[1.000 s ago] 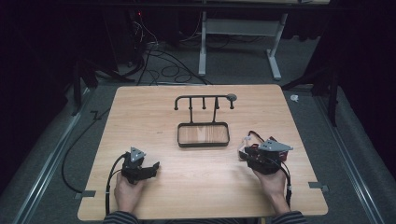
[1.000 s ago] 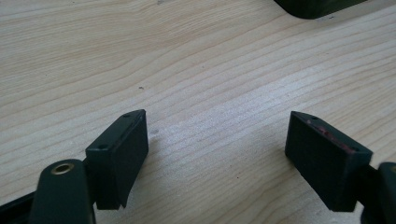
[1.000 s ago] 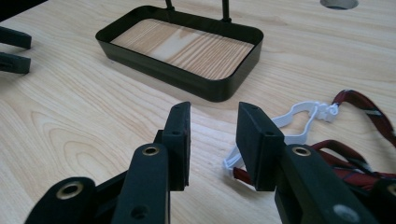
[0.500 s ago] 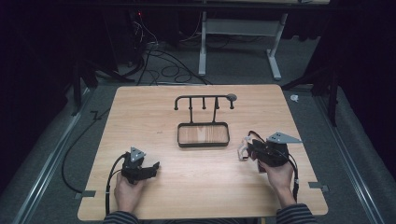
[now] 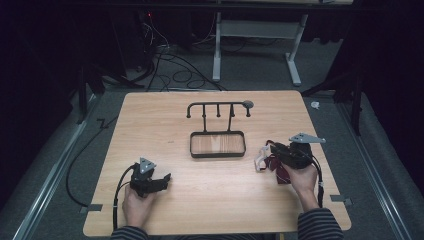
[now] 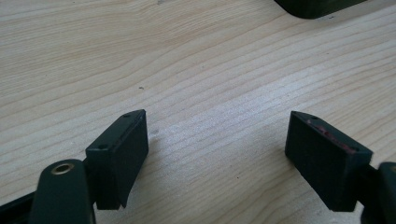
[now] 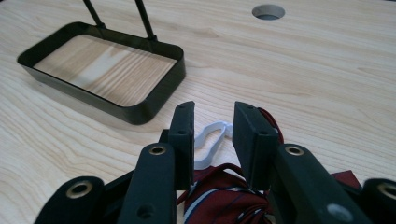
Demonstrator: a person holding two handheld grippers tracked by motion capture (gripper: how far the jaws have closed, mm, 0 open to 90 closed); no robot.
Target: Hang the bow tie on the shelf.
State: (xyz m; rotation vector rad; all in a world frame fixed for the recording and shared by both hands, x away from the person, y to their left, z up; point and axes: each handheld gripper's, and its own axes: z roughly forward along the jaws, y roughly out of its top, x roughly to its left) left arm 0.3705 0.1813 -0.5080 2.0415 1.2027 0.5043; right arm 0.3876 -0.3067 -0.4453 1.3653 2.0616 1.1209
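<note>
Tabletop [image 5: 210, 200] of pale wood carries a black metal rack [image 5: 218, 131]: a shallow rectangular tray with two posts rising to a bar of hooks, standing near the middle toward the far edge.

Left hand-held gripper [image 5: 162, 179] rests near the front left of the tabletop in the person's left hand [image 5: 136, 206]. Its jaws stand wide apart with bare wood between them; nothing is held.

Right hand-held gripper [image 5: 267, 152] sits at the right side, held by the right hand [image 5: 304, 181], level with the front of the rack and pointing toward it. Its jaws have just been closing and now stand partly apart. A dark red cloth item with pale stripes [image 7: 224, 198] lies bunched beneath and between them, lying on the tabletop just right of the tray. A white loop [image 7: 211, 140] attached to the cloth lies on the wood ahead of the jaw tips. Whether the pads press on the cloth cannot be told from the right gripper view.

A round hole [image 7: 268, 11] shows in the tabletop beyond the rack.
</note>
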